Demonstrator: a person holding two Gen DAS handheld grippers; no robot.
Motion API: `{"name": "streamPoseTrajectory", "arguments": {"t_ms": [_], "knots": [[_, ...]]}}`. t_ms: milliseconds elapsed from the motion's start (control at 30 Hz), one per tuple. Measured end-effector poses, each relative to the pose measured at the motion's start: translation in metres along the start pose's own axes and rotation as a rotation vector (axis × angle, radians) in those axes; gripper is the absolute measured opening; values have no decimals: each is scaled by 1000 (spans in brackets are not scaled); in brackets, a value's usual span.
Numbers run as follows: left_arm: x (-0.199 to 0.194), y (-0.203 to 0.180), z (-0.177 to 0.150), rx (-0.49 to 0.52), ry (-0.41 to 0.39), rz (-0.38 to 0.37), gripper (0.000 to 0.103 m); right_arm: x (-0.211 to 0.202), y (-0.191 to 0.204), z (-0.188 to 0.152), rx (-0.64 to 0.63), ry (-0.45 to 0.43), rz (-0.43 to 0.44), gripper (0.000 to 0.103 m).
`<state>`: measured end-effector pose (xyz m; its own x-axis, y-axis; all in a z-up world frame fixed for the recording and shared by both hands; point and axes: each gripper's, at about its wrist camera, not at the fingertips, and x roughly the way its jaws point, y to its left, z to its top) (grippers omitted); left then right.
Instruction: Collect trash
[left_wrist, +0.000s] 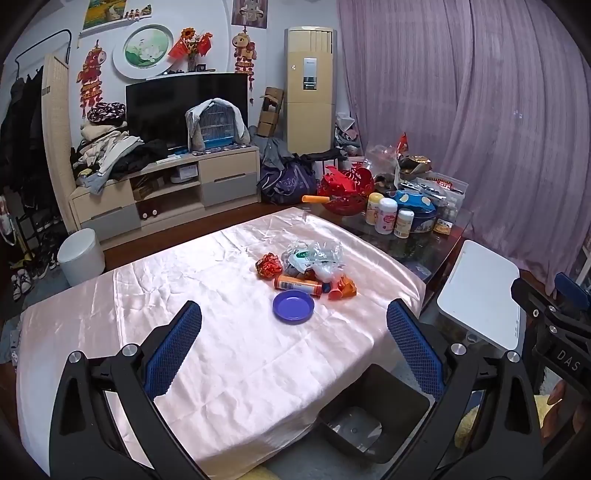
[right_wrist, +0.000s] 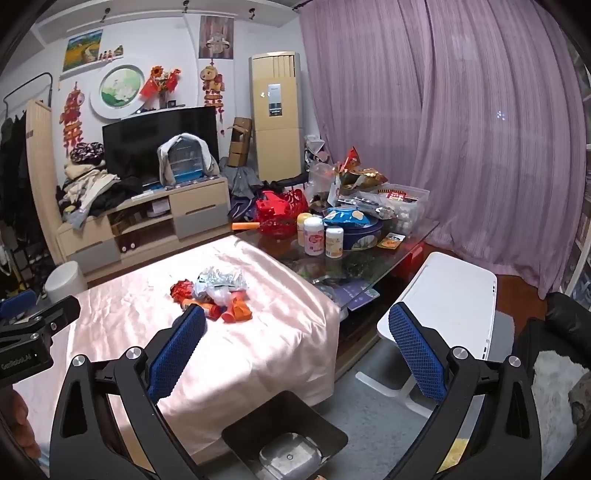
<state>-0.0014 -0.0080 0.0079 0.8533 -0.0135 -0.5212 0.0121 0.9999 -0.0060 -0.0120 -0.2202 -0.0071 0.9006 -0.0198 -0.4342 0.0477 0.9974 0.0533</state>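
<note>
We hold both grippers, left (left_wrist: 293, 347) and right (right_wrist: 297, 349), spread and empty, facing the trash pile (left_wrist: 310, 267) beside the bin (left_wrist: 373, 413).

A lived-in home living room: a TV (left_wrist: 186, 107) on a low cabinet (left_wrist: 166, 188), piled clothes (left_wrist: 107, 151), a birdcage (left_wrist: 218, 127), festive wall ornaments (left_wrist: 92, 77), purple curtains (left_wrist: 480, 110) and a cluttered glass table (right_wrist: 369, 254).
</note>
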Motion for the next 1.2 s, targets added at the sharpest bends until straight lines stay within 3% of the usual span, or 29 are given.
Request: {"name": "streamPoseTrajectory", "arguments": {"t_ms": [1200], "knots": [[11, -1, -5, 12, 10, -19, 95, 11, -2, 2, -1, 19, -7, 100]]}}
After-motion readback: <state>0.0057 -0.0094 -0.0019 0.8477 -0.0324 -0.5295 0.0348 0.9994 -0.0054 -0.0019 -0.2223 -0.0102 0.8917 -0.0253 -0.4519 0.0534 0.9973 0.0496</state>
